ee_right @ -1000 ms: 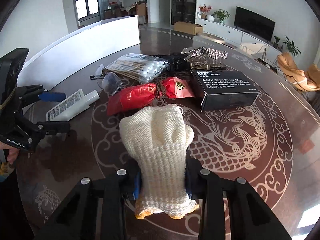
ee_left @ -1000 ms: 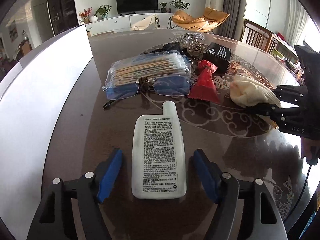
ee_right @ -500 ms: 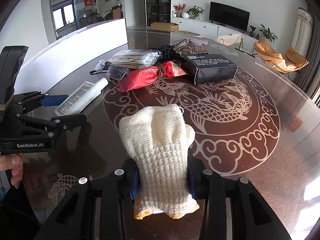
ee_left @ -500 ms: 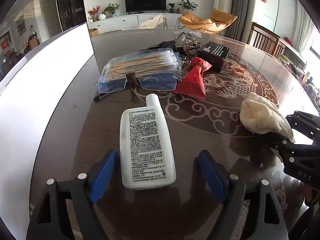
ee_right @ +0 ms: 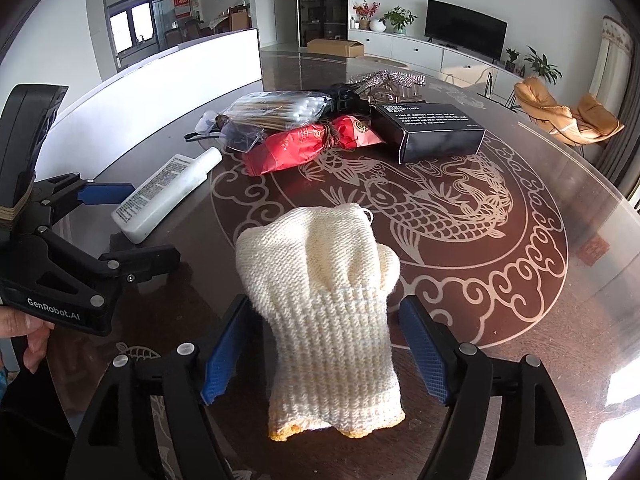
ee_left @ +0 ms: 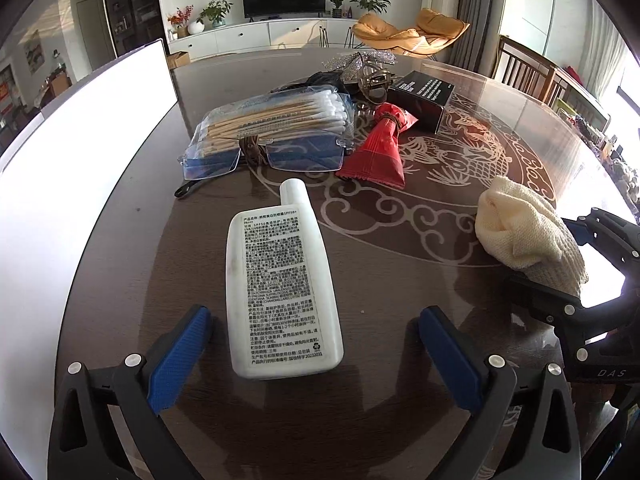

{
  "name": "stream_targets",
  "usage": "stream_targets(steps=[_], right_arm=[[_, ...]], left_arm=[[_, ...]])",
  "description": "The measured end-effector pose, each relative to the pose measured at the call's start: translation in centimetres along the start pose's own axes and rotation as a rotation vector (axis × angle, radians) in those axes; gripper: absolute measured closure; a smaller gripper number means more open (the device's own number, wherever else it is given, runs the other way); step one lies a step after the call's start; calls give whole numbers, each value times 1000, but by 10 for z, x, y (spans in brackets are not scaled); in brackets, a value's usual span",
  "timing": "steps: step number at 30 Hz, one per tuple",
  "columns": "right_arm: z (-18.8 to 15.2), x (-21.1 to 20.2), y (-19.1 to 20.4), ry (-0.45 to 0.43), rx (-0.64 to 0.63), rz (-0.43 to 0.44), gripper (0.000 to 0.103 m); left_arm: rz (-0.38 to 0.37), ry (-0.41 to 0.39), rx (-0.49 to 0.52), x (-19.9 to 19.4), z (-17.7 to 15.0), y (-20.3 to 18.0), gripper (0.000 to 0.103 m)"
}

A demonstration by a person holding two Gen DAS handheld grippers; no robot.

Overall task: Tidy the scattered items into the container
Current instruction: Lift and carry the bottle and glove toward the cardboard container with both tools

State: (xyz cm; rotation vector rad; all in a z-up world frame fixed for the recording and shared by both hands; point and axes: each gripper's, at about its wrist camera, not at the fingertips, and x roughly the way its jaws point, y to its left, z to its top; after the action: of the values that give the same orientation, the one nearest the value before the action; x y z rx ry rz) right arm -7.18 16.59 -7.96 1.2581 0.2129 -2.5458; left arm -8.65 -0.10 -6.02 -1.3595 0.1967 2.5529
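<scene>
Right wrist view, right gripper point(ee_right: 320, 356) opening, glove point(ee_right: 320, 304) released, previously clamped

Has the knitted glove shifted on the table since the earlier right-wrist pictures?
Yes. The knitted glove now lies nearer the viewer, farther from the black box.

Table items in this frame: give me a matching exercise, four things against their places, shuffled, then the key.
Things:
1. flat white plastic bottle
2. cream knitted cloth
3. black cardboard box
4. clear bag of cotton swabs

Places:
A. behind the glasses
B. between the left claw's blue pads
C. beside the red pouch
D. between the right claw's opening jaws

Pairs: 1-B, 2-D, 3-C, 4-A
</scene>
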Motion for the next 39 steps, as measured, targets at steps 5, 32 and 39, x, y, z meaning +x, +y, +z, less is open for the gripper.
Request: stream_targets(steps=[5,32,39], right_arm=[[-1,0,-1,1,4,-4,26],[-21,-46,6,-70,102,23,75],[-22,-60,13,-98,121,28,75]], left_arm=[[0,0,-1,0,-1,0,0],[-91,-18,-22,-48,-11,14,52],[-110,-57,-58,-66,-25,14,53]])
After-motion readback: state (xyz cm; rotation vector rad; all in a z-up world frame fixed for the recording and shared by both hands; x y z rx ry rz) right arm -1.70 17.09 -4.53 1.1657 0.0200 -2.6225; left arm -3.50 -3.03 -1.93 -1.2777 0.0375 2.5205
